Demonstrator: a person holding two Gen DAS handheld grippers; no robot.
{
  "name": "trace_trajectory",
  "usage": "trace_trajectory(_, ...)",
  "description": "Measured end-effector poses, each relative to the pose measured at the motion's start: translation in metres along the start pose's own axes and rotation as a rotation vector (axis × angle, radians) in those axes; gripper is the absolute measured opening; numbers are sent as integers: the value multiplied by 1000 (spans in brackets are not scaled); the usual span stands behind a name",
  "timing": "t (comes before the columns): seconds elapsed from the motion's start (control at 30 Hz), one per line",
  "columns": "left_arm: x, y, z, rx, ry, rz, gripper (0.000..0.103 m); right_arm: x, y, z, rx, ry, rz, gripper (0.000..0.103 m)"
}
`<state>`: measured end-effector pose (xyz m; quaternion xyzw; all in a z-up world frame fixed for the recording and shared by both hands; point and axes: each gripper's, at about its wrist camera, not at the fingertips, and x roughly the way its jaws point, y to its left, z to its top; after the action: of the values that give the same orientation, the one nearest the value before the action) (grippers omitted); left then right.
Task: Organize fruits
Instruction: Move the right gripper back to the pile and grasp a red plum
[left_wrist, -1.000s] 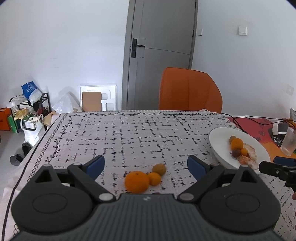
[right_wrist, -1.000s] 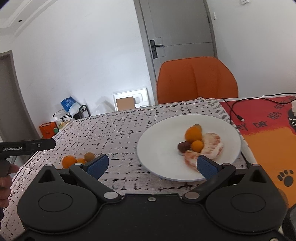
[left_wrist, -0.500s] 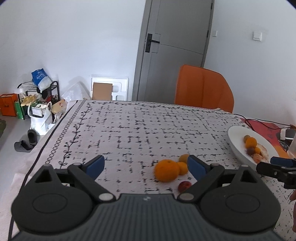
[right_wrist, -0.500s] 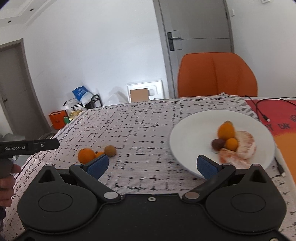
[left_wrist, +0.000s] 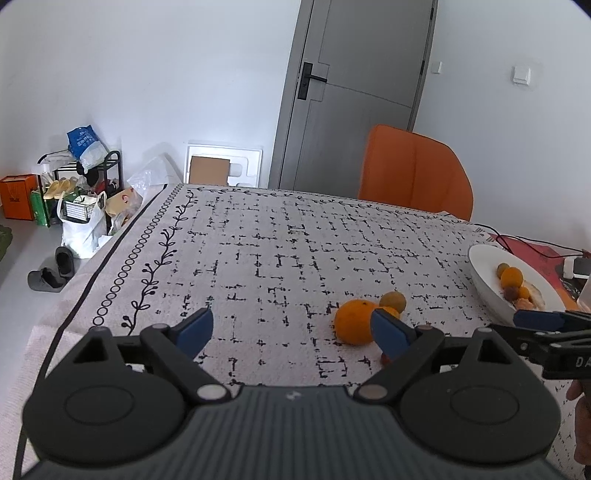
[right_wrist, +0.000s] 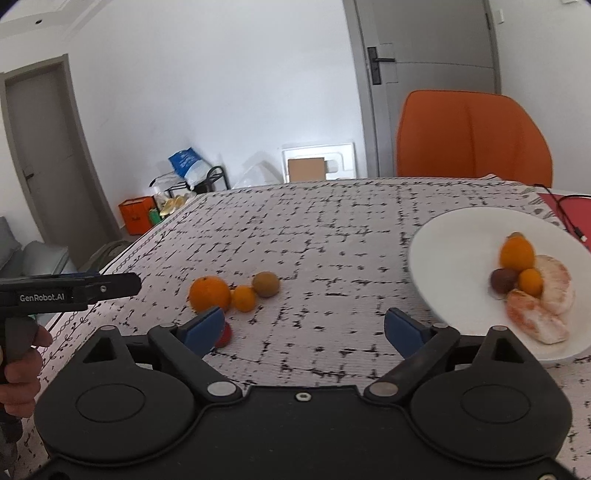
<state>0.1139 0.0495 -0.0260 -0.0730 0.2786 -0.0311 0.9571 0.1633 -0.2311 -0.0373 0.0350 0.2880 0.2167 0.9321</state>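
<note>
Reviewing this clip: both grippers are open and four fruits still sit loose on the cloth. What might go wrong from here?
1. The big orange, small orange and brown fruit look bunched together, so closing on one may send the others rolling.
2. The red fruit is half hidden behind a right gripper finger and could be missed.
3. The plate already holds piled fruit; another piece may dislodge them.

The left gripper (left_wrist: 291, 328) has swung left, so the big orange (left_wrist: 354, 321) now sits by its right fingertip instead of centred between the open jaws. The right gripper (right_wrist: 303, 326) has also turned left: the white plate (right_wrist: 450, 243) has slid to its right edge, and the loose fruit now lies nearer its left finger.
</note>
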Motion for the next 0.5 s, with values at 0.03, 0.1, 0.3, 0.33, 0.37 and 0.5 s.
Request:
trace_trajectory(0.03,0,1,-1,1,1,0,92,2,2,0,-3,5,4,90)
trace_trajectory(0.1,1,3,-2,0,3,1,92,7,5,0,-6,16,13,87)
trace_trajectory(0.3,4,13,-6,-12,13,4,92,20,19,0,-29,46,48,82)
trace_trajectory(0.33,4,14,-7,-11,15,3,92,22,21,0,-36,49,54,80)
trace_trajectory(0.37,5,16,-7,-12,17,4,92,25,24,0,-42,54,60,77)
trace_trajectory(0.5,8,24,-9,-23,27,6,89,34,31,0,-48,75,82,72)
